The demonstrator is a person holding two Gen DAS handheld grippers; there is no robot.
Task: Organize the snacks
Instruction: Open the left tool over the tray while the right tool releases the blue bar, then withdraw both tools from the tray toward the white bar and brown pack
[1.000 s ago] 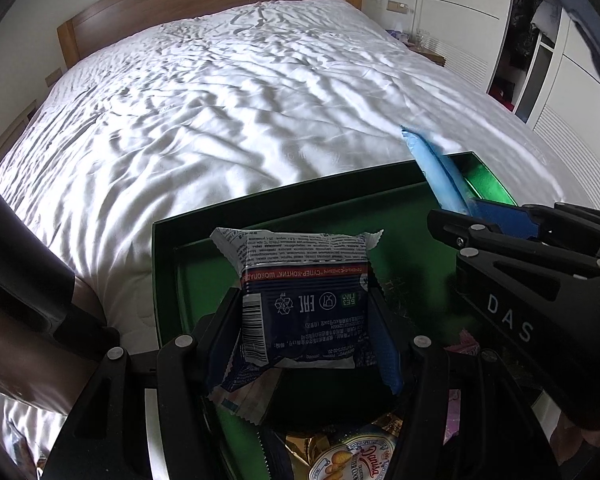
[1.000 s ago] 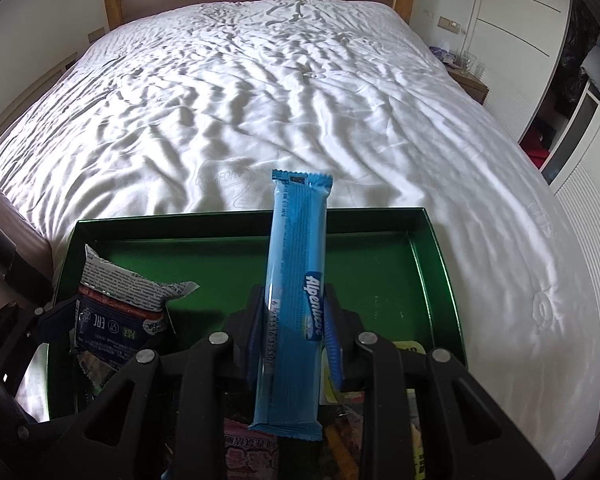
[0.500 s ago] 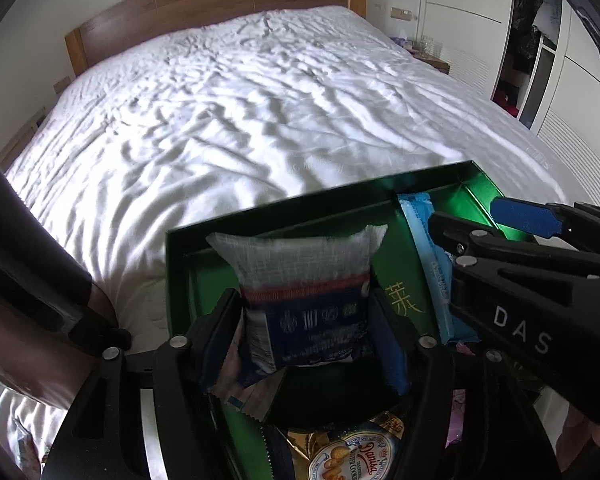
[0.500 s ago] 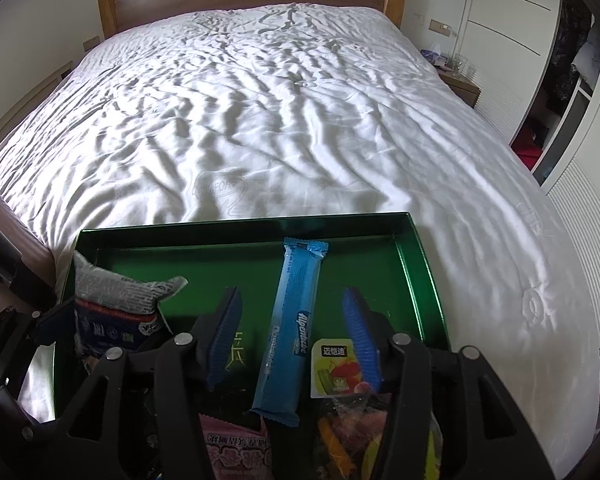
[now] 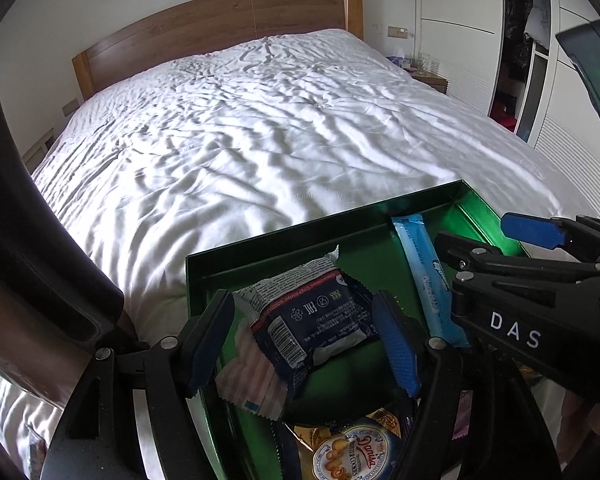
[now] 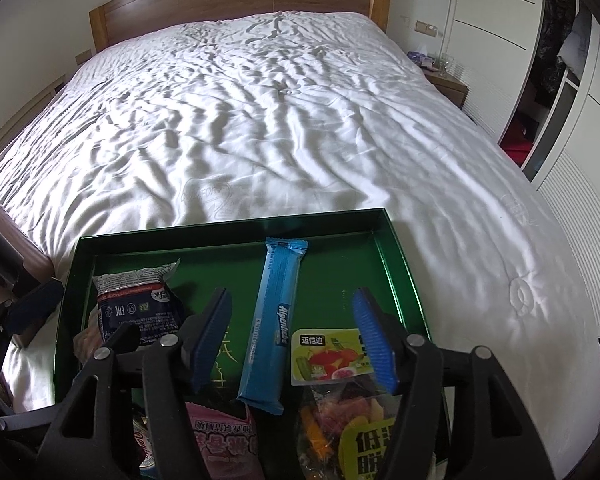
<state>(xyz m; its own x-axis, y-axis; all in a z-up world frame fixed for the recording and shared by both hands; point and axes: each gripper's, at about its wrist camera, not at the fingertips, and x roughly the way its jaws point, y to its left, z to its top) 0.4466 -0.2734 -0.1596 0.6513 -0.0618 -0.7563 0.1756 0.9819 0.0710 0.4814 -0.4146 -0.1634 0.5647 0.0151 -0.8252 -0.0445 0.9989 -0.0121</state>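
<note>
A green tray (image 6: 396, 276) sits on a white bed (image 6: 260, 120). The left gripper (image 5: 304, 344) is spread wide around a dark blue snack pack (image 5: 316, 320) that lies in the tray's left part, pads apart from it. The right gripper (image 6: 292, 340) is also wide, either side of a light blue bar (image 6: 276, 320) lying flat mid-tray. A fruit packet (image 6: 328, 354) lies just beside the bar.

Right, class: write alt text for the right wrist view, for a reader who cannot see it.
Open tongs hover over a blue wafer bar lying in a green tray on a white bed. Other snack packets lie around it, including a dark blue packet at left.
</note>
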